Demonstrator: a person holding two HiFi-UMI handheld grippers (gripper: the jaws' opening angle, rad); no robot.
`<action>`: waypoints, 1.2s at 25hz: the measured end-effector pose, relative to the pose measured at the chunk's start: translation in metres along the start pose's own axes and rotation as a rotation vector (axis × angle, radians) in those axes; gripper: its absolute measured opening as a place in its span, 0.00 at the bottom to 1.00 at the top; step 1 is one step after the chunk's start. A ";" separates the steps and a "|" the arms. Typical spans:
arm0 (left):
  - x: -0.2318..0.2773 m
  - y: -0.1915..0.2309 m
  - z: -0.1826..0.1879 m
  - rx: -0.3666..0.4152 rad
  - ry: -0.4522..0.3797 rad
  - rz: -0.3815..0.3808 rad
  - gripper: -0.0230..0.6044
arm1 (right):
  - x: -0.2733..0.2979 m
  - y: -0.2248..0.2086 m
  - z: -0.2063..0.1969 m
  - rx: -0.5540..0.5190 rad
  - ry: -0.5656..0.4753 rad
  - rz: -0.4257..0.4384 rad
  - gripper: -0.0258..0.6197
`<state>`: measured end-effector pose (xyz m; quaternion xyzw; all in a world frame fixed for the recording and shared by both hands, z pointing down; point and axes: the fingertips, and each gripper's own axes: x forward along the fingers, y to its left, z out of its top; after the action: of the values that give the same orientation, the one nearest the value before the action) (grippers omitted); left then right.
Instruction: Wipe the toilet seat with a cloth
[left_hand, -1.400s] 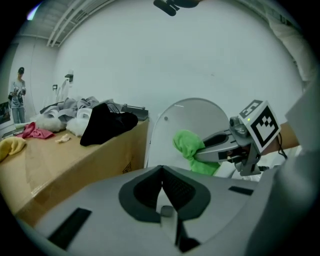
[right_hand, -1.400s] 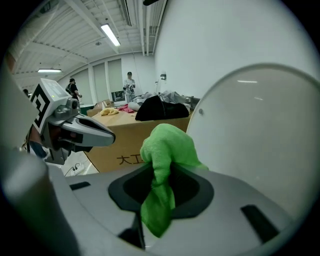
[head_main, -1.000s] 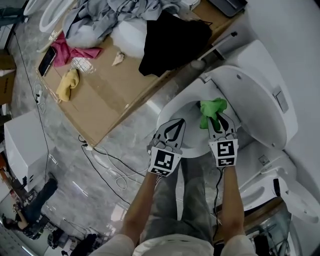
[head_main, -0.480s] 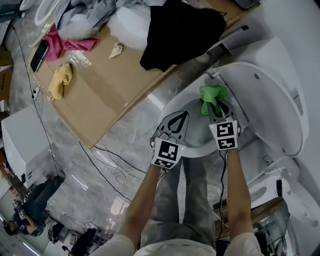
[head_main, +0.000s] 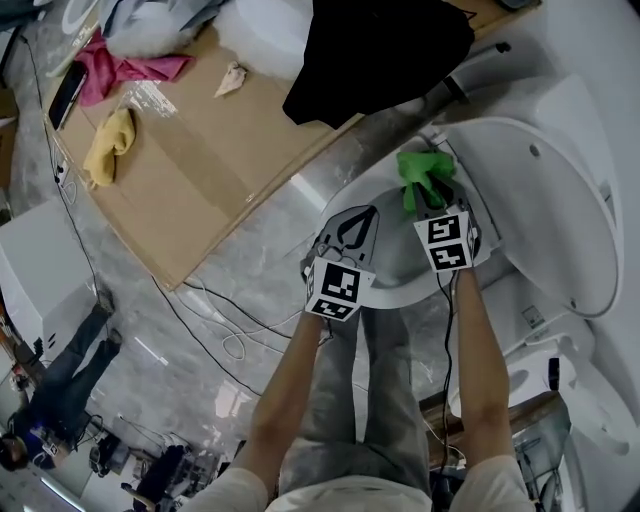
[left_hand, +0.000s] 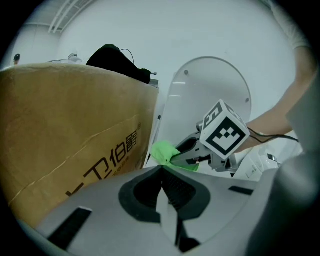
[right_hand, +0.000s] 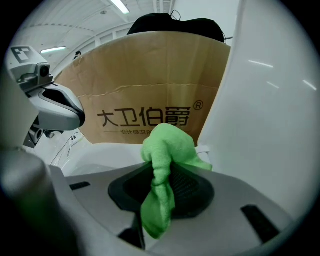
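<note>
The white toilet seat (head_main: 392, 296) lies down, with the lid (head_main: 548, 175) standing up behind it. My right gripper (head_main: 431, 196) is shut on a bright green cloth (head_main: 421, 170), which rests on the far part of the seat near the hinge. In the right gripper view the cloth (right_hand: 167, 146) bunches out of the shut jaws and hangs down between them. My left gripper (head_main: 367, 215) hovers over the left side of the seat, shut with nothing in it. The left gripper view shows the cloth (left_hand: 164, 152) and right gripper (left_hand: 186, 156) just ahead.
A large cardboard box (head_main: 220, 130) stands close to the toilet's left, bearing a black garment (head_main: 375, 55), pink cloth (head_main: 120, 72), yellow cloth (head_main: 108, 140) and a phone (head_main: 62, 95). Cables (head_main: 222, 322) trail on the marble floor. A person (head_main: 60, 370) stands at bottom left.
The right gripper has carried the green cloth further along the seat toward the hinge. The left gripper has stayed shut beside it.
</note>
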<state>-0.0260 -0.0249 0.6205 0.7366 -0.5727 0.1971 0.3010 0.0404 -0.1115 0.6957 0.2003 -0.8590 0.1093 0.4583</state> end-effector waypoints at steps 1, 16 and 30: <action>0.000 0.002 -0.002 -0.005 0.001 0.003 0.06 | 0.003 0.001 -0.001 -0.007 0.007 0.002 0.20; -0.024 0.022 -0.028 -0.051 0.015 0.062 0.06 | 0.033 0.020 0.002 -0.055 0.058 0.045 0.19; -0.057 0.033 -0.051 -0.100 0.007 0.119 0.06 | 0.043 0.067 0.006 -0.106 0.071 0.105 0.19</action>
<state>-0.0706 0.0450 0.6293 0.6845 -0.6237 0.1882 0.3272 -0.0151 -0.0636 0.7278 0.1264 -0.8560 0.0947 0.4923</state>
